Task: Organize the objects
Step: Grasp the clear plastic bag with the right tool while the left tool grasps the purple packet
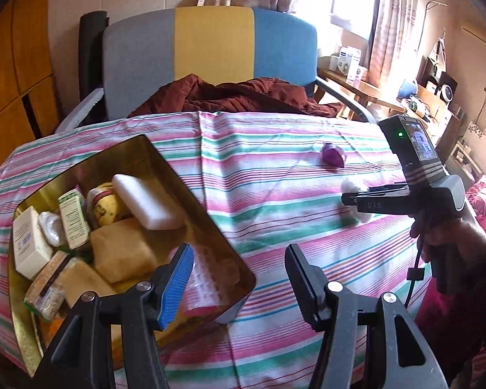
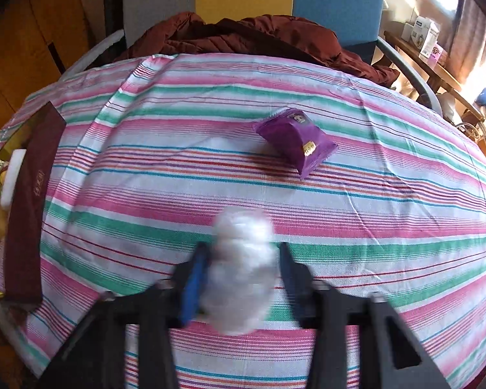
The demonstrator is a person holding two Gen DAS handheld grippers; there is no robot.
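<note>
A gold tin box (image 1: 210,236) sits on the striped tablecloth at the left, holding several soaps and small packets. My left gripper (image 1: 239,278) is open and empty, just right of the box's near corner. My right gripper (image 2: 243,278) has its fingers on both sides of a white cotton ball (image 2: 243,269) lying on the cloth; the jaws are still apart around it. In the left wrist view the right gripper (image 1: 356,199) shows at the cotton ball (image 1: 353,188). A purple snack packet (image 2: 296,141) lies farther back; it also shows in the left wrist view (image 1: 333,155).
A striped cloth (image 2: 372,227) covers the table. A chair with a grey, yellow and blue back (image 1: 210,58) stands behind it with a dark red jacket (image 1: 236,95) on the seat. The box's maroon side (image 2: 29,201) is at the left edge of the right wrist view.
</note>
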